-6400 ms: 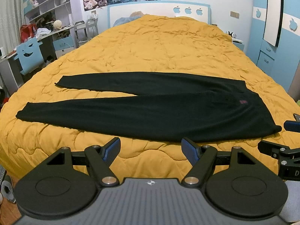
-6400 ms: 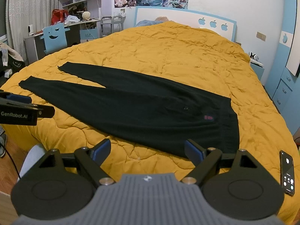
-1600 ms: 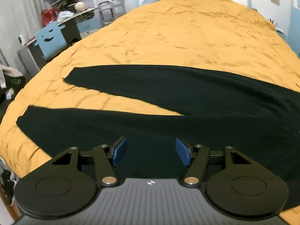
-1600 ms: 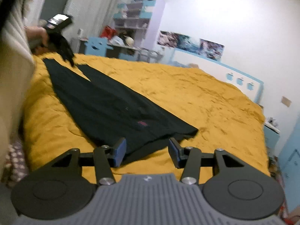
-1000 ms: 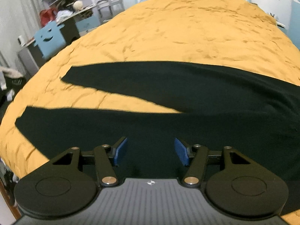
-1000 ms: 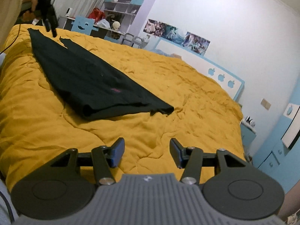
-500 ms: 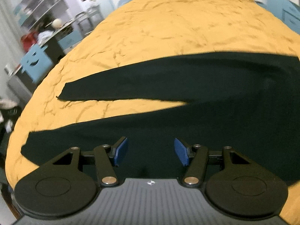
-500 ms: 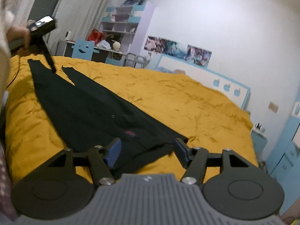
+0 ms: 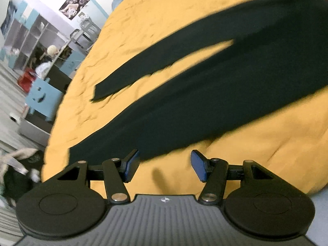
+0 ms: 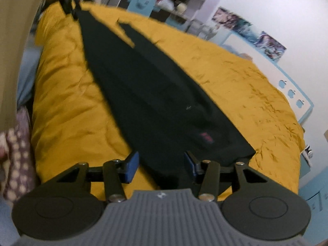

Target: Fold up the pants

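Black pants (image 9: 205, 102) lie flat on the yellow quilt (image 9: 266, 147), legs spread in a V. In the left wrist view my left gripper (image 9: 165, 167) is open and empty, low over the quilt beside the near leg's hem end. In the right wrist view the pants (image 10: 147, 94) run away from me, with a small red label (image 10: 206, 137) near the waistband. My right gripper (image 10: 161, 165) is open with the waistband's near corner between its jaws. The left gripper (image 10: 68, 4) shows blurred at the far leg end.
The bed's blue and white headboard (image 10: 291, 90) is at the right. A desk with a blue smiley chair (image 9: 41, 98) and shelves (image 9: 37, 41) stand beyond the bed's left side. A dotted cloth (image 10: 16, 160) is at the near left edge.
The left gripper has swung left and down toward the near leg's hem end. The right gripper has dropped closer to the waistband, which now lies between its jaws. Both stay open.
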A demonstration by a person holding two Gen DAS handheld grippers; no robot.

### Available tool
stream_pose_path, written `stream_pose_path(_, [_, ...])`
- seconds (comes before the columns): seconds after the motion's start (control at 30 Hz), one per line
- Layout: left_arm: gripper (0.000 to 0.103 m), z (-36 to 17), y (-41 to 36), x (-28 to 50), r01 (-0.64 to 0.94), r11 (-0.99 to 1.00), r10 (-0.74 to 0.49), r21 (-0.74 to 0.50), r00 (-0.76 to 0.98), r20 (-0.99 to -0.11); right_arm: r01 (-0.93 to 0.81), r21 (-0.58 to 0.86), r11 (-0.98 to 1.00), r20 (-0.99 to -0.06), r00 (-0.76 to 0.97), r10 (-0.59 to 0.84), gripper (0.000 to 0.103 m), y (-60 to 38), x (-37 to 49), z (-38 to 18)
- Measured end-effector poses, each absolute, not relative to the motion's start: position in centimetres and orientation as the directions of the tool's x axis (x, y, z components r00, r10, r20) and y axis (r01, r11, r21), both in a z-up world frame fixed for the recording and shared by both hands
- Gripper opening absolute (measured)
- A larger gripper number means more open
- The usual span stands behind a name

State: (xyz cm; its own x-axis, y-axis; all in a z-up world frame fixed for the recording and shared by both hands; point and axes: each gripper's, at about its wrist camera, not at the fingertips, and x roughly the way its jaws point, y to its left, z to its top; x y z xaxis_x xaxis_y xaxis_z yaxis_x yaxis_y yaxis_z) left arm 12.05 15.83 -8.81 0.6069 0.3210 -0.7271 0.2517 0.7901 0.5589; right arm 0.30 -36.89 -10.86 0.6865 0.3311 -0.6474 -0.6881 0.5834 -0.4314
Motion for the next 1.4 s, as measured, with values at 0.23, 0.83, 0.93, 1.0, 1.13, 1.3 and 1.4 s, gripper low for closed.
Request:
stream_pose_path(0.23, [0.069,-11.4,20.9,14.2,0.24,0.655,0.44,0.717,0.651,-0.619,-0.66,-0.495,0.564,-0.696,0.691,0.197,0.034,-36.0,1.1,-12.3])
stream_pose_path(0.83, [0.002,-11.6,25.3,20.6,-0.041,0.754,0.528,0.656,0.632,-0.568,-0.599,-0.616,0.511,-0.649,0.754,0.102,0.001,-35.1,-0.2,-12.3])
stream_pose_path(0.93, [0.001,-10.2,25.7,20.5,-0.088,0.781,0.527,0.618,0.625,-0.576,-0.585,-0.62,0.523,-0.631,0.768,0.11,0.0,-35.3,-0.2,-11.3])
stream_pose_path(1.0, [0.001,-9.2,25.5,20.6,-0.114,0.79,0.529,0.603,0.624,-0.575,-0.571,-0.616,0.542,-0.617,0.778,0.119,0.0,-35.6,0.1,-10.3])
stream_pose_path(1.13, [0.001,-7.6,24.8,21.7,-0.161,0.796,0.54,0.584,0.625,-0.564,-0.549,-0.598,0.584,-0.594,0.793,0.136,0.0,-36.1,1.5,-8.0])
stream_pose_path(1.3, [0.001,-5.3,24.9,24.7,-0.236,0.806,0.561,0.543,0.598,-0.573,-0.507,-0.564,0.652,-0.559,0.816,0.15,0.0,-37.3,5.1,-4.9])
stream_pose_path(1.4, [0.001,-4.4,25.0,26.9,-0.268,0.807,0.571,0.526,0.582,-0.579,-0.483,-0.533,0.695,-0.548,0.822,0.152,0.0,-38.1,8.0,-3.7])
